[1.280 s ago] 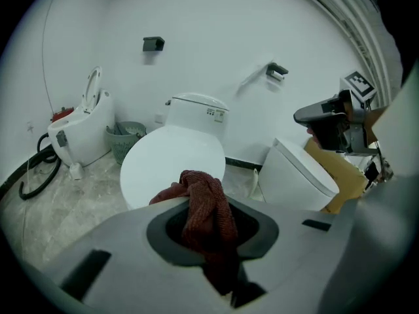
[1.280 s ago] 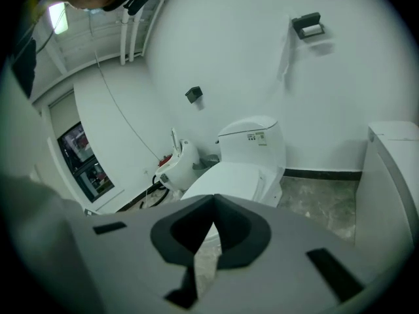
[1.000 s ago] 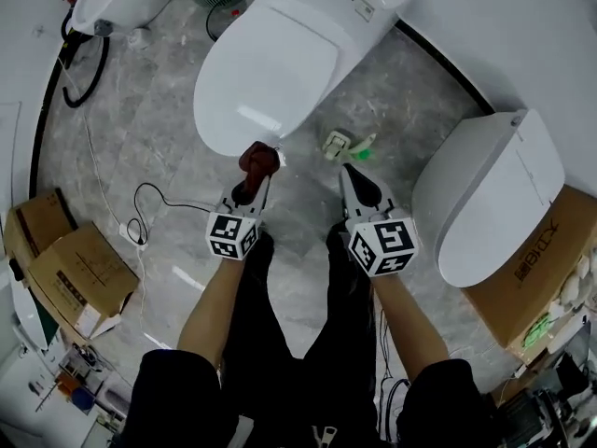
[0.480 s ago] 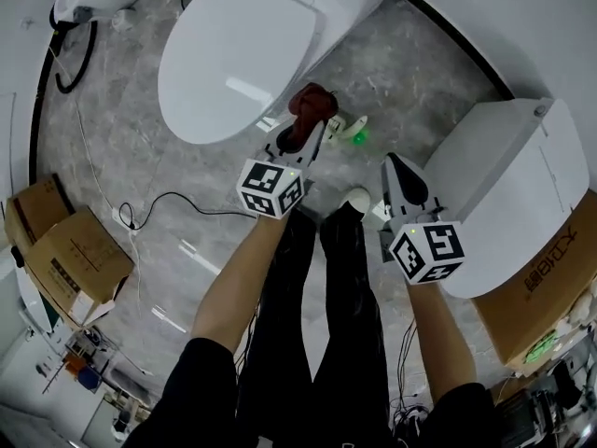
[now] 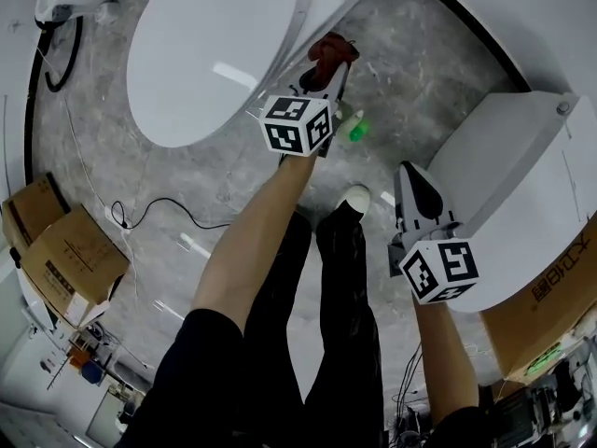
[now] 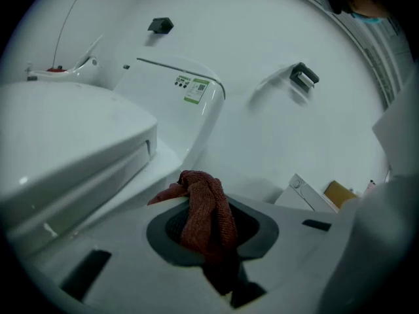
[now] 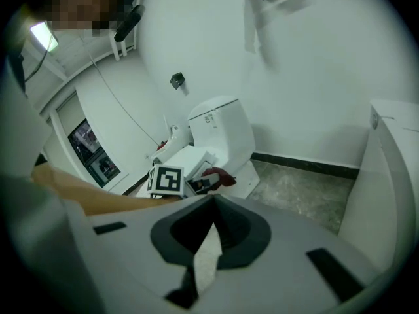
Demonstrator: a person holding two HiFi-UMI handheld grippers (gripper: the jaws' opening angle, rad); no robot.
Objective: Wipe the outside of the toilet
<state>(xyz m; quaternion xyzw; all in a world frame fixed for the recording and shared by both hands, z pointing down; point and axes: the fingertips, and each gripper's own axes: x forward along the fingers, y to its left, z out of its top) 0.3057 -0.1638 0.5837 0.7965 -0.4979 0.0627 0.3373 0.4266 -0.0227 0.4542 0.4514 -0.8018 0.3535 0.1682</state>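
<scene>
Left hand-held gripper [image 5: 328, 68]: clamped on a red-brown cloth [image 5: 328, 47]; the cloth bunches up out of the tips and trails down between the jaws

Cloth position: at the right flank of the toilet [image 5: 205, 54], below the closed lid, near where the bowl meets the tank; I cannot tell whether it presses on the porcelain

Toilet: white, lid down, upper left in my head view; a small label sits on the tank front in my left gripper view

Right hand-held gripper [image 5: 411, 177]: jaws closed tip to tip, nothing in them; held back, well apart from the left one, just beside a second white toilet [image 5: 522, 175] on my right

My arms: left stretched forward to the toilet, right drawn in low

Floor [image 5: 187, 175]: grey marbled tile

On the floor: a small green-tipped bottle [image 5: 357, 129] near the left hand-held gripper; a black cable [image 5: 159, 215] looping at left; cardboard boxes [image 5: 70, 264] at far left

My foot: a white shoe [image 5: 354, 197] between the two hand-held grippers
</scene>
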